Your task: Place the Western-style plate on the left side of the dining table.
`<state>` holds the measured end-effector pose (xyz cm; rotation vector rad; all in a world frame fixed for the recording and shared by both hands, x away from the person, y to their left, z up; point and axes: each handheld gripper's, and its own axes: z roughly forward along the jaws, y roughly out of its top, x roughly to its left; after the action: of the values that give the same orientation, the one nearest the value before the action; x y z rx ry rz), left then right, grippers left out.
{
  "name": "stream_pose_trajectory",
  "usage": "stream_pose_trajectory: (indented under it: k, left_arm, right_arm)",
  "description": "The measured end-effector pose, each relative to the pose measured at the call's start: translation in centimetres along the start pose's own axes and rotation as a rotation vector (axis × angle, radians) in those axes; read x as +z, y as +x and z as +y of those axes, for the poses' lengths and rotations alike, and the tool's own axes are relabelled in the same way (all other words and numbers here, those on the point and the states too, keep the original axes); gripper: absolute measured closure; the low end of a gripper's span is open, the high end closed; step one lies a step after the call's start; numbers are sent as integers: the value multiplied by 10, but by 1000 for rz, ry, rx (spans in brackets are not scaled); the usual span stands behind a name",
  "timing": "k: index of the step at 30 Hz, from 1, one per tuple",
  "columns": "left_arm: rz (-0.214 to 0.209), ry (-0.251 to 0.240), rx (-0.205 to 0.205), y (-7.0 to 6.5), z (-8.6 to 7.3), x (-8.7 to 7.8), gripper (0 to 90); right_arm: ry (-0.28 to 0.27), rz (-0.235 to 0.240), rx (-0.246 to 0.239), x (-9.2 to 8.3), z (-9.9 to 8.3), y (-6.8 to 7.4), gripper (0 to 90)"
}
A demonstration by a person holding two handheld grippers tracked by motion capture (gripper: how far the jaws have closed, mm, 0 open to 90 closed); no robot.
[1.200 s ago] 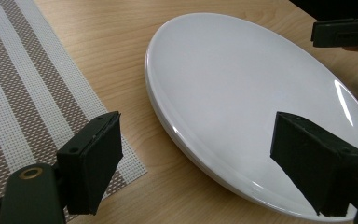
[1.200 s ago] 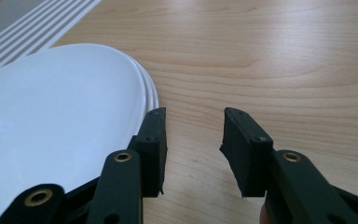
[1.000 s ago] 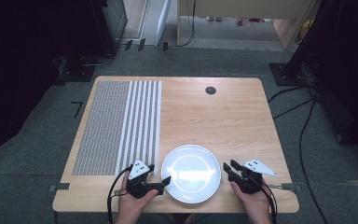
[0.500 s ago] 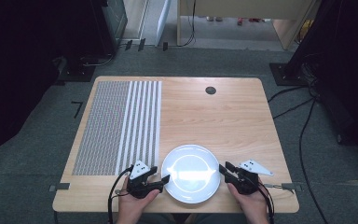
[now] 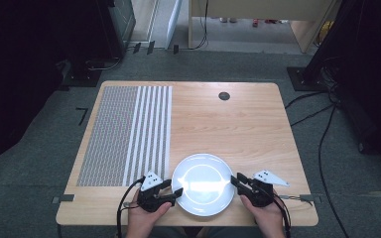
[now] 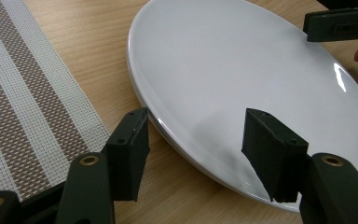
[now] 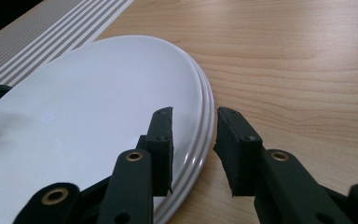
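A white plate [image 5: 202, 183] lies flat near the table's front edge. My left gripper [image 5: 174, 187] is at the plate's left rim, held by a hand. In the left gripper view my left gripper [image 6: 196, 119] stands wide open with the rim of the plate [image 6: 242, 70] between its jaws, not touching. My right gripper [image 5: 235, 179] is at the right rim. In the right gripper view my right gripper [image 7: 195, 114] is narrowly open; one jaw hangs over the plate [image 7: 74, 116], the other outside the rim, with a gap showing on each side.
A striped woven placemat [image 5: 124, 134] covers the table's left part, close to the left gripper. A small black round disc [image 5: 223, 95] sits in the wooden table [image 5: 238, 129] at the far side. Cables trail over the front edge.
My right gripper has slid a little left, so its jaws now straddle the plate's right rim. The left gripper and the plate have stayed put.
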<state>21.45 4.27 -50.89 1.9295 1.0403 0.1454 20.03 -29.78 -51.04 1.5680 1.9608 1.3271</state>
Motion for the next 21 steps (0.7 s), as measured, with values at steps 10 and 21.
stream_pose_trajectory:
  k: [10, 21]
  left_arm:
    - [-3, 5, -4, 1, -1, 1, 418]
    - [-5, 15, -4, 2, -2, 3, 425]
  right_arm:
    - [-1, 45, 39, 2, -2, -1, 691]
    - [20, 49, 58, 3, -2, -4, 739]
